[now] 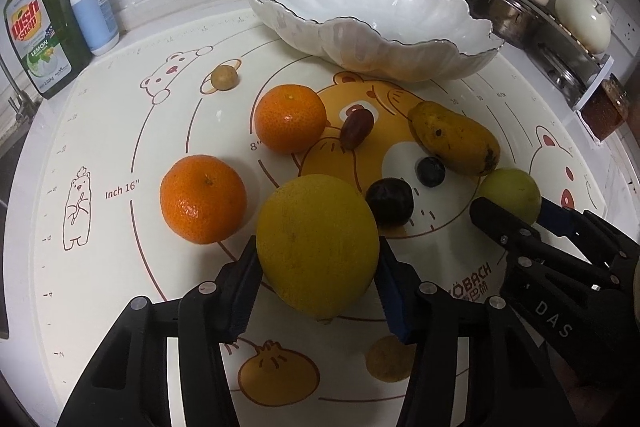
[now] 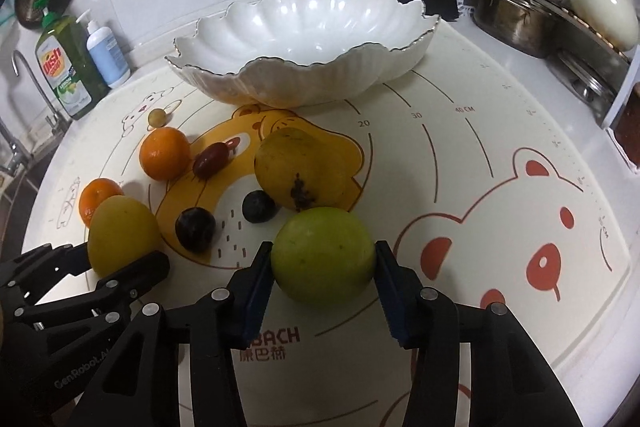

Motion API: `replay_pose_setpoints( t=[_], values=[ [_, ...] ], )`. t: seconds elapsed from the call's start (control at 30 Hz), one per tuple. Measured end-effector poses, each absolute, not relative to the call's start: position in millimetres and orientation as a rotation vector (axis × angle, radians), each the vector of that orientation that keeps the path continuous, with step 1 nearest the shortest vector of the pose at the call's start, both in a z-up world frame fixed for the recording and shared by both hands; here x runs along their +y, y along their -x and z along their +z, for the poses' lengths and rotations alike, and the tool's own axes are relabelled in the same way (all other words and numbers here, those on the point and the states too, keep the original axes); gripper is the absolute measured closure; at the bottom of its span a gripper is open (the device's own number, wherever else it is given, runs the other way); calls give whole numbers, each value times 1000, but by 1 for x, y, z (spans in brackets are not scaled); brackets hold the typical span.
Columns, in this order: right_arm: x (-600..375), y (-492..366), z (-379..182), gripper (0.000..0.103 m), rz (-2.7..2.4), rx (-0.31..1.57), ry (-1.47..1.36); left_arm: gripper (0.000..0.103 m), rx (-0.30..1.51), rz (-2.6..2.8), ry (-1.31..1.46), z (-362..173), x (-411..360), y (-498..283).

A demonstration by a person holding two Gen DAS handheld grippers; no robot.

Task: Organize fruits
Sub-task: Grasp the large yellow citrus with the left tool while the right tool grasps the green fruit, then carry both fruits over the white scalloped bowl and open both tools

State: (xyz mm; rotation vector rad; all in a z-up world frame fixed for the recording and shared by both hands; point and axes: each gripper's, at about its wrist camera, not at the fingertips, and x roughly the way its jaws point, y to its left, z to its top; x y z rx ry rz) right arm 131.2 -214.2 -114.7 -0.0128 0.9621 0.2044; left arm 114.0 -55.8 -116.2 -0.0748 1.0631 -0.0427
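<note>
**Q:** Closest to each camera, what do you see?

**Me:** Yellow citrus fruit point(image 1: 318, 247) fills the near left view, gripped between the two fingers of my left tool point(image 1: 318, 281). My right tool point(image 2: 324, 277) is clamped on a green round fruit point(image 2: 323, 254). Both fruits sit low over the printed mat point(image 2: 500, 131) on the counter.

**Q:** Where are the other fruits?

**Me:** Loose on the mat: two oranges, one nearer point(image 1: 203, 199) and one farther point(image 1: 291, 118), a red grape point(image 1: 357, 128) just beside the farther orange, a yellow mango point(image 1: 454, 137), a dark plum point(image 1: 390, 202), a dark round berry point(image 1: 431, 172) and a small tan fruit point(image 1: 225, 78).

**Q:** And the bowl?

**Me:** Behind the fruit stands a white scalloped bowl point(image 1: 400, 55), nothing visible inside. A dish soap bottle point(image 1: 38, 31) stands far left.
</note>
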Motion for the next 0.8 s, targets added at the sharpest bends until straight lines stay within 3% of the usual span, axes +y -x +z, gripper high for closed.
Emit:
replay_pose_setpoints(
  t=[0.8],
  values=[
    [-222,-115,-57,53,166,835,2,51,910,-75,24,-49,-52,-110]
  ],
)
